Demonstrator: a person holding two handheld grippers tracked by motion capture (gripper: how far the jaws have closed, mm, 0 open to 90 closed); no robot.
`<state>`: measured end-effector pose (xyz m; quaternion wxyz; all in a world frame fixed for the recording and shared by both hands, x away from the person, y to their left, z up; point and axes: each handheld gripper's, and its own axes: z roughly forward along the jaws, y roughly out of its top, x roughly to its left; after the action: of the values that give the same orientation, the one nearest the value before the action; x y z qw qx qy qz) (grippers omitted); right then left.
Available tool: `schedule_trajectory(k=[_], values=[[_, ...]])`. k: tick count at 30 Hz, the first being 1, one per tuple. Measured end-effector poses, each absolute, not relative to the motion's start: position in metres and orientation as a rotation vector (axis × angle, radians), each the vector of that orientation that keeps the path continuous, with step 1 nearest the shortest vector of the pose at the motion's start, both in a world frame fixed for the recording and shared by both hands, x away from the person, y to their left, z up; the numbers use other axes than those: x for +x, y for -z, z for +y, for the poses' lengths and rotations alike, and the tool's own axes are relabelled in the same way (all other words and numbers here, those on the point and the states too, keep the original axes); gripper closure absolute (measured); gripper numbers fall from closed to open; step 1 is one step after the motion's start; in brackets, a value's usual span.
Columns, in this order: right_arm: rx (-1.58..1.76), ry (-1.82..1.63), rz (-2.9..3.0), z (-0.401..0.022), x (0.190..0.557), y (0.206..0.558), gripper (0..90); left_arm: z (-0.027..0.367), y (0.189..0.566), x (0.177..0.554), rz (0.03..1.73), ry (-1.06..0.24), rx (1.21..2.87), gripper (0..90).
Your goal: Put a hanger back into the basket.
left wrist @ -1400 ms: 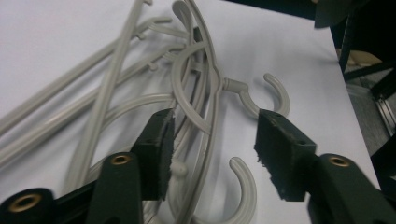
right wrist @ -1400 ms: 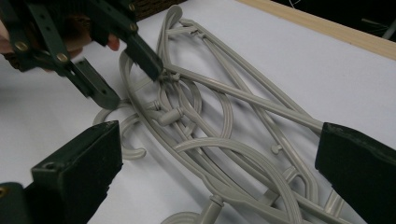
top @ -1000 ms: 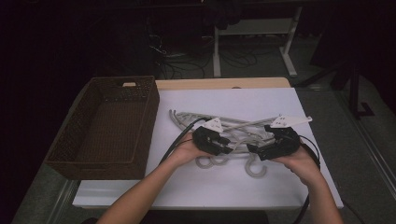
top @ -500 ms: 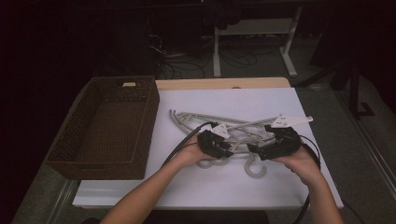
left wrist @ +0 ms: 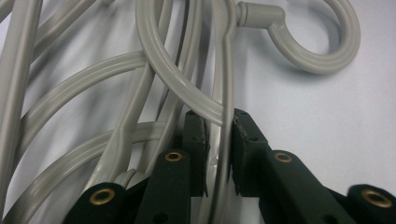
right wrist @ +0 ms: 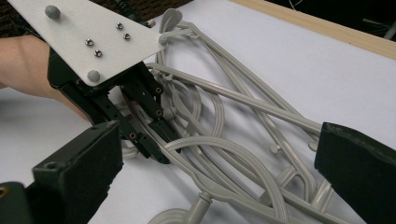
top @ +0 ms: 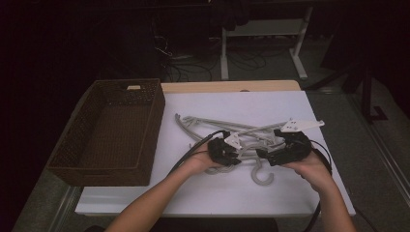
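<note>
Several grey plastic hangers (top: 227,128) lie tangled on the white table (top: 241,104). My left gripper (top: 237,157) reaches into the pile from the left. In the left gripper view its jaws have just been closing, and the pads (left wrist: 196,135) now press on the thin neck of one hanger (left wrist: 223,84), just below its hook (left wrist: 322,51). My right gripper (top: 263,155) faces it from the right. In the right gripper view my right gripper (right wrist: 217,140) stands wide open over the hangers (right wrist: 233,154), touching none, and the left gripper (right wrist: 154,135) with its white plate (right wrist: 93,32) shows opposite.
A brown wicker basket (top: 157,121) stands at the table's left, with nothing seen inside. A wooden strip (top: 232,87) runs along the far edge. Bare white surface lies in front of the hands and behind the hangers.
The left gripper has edged a little to the right into the hanger pile. The right hand and the hangers have kept still.
</note>
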<state>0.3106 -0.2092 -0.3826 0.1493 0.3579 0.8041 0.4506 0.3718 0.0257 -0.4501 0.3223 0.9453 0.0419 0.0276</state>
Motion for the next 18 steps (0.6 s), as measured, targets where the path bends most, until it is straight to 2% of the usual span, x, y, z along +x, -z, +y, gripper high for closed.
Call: schedule_trajectory(k=[10, 18], values=[[1.032, -1.305, 2.302, -0.211, 0.310, 0.381, 0.7, 0.024, 0.444, 0.367, 0.060, -0.088, 2.500, 80.6], [1.031, -1.313, 2.284, -0.215, 0.307, 0.377, 0.8, 0.030, 0.424, 0.365, 0.098, -0.088, 2.445, 81.4]])
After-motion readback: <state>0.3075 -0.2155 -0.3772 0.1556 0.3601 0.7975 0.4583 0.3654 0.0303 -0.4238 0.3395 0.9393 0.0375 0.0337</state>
